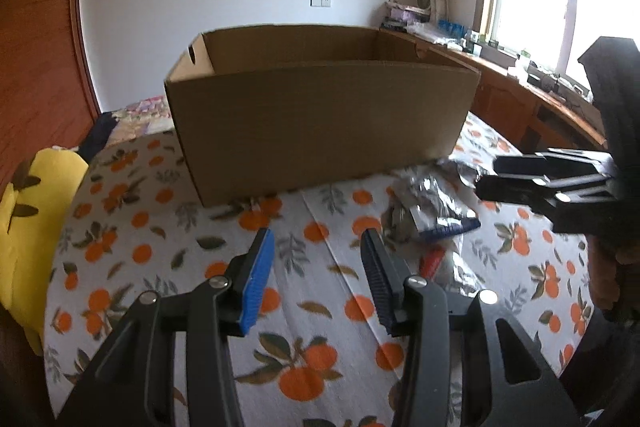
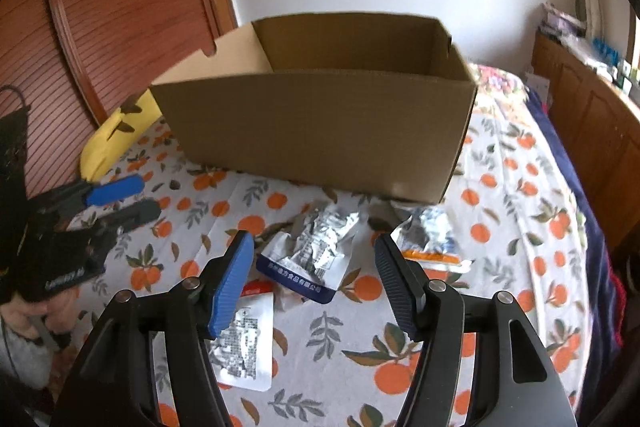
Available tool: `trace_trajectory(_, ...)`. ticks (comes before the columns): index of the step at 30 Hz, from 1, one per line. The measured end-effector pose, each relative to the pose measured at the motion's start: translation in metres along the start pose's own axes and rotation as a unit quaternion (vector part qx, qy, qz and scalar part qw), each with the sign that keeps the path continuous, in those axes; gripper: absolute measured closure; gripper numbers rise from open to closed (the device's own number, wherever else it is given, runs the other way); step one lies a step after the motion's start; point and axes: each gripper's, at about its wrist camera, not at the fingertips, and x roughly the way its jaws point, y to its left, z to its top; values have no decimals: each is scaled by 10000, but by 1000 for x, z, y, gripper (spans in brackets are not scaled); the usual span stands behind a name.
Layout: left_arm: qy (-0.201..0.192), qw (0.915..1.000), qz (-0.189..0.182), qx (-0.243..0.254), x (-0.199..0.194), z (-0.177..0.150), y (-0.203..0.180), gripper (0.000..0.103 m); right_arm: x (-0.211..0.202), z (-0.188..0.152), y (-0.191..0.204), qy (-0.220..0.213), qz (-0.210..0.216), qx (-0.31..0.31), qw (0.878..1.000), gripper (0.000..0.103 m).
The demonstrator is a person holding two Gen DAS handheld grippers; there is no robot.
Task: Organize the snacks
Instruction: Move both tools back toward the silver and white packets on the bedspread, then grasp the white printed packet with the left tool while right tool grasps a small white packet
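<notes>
An open cardboard box (image 1: 320, 115) (image 2: 320, 127) stands on the orange-print tablecloth (image 1: 160, 227); its floor is hidden. In front of it lie foil snack packets: a crumpled silver one with a blue edge (image 2: 308, 259) (image 1: 436, 211), a white one with a red top (image 2: 244, 339), and a silver one with an orange edge (image 2: 430, 239). My right gripper (image 2: 314, 239) (image 1: 486, 173) hangs open above the blue-edged packet, its pads clear of it. My left gripper (image 1: 317, 233) (image 2: 148, 197) is open over bare cloth left of the packets, with nothing between its fingers.
A yellow cushion (image 1: 40, 227) (image 2: 116, 131) lies at the table's left edge. Red-brown slatted wardrobe doors (image 2: 112, 7) stand behind on the left. On the right are a bed with a dark blue blanket (image 2: 568, 167) and a long wooden cabinet (image 1: 520, 99) under the window.
</notes>
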Motion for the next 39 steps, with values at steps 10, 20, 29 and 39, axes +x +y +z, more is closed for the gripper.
trace_trajectory(10,192,9998,6,62,6,-16,-17,58,45,5,-7,299,100,138,9994,37)
trace_trajectory(20,276,9996,41,-12,8,-22,-24,58,74,5,-16,511,303,301,9978,35)
trace_trajectory(29,392,9991,33,-151,12,-27,-30,58,73,2,-14,453,197,215,9985,44)
trace_trajectory(39,405,9984,11,-403,1,-30,-45,58,47,-14,-27,254,401,264,9985,61)
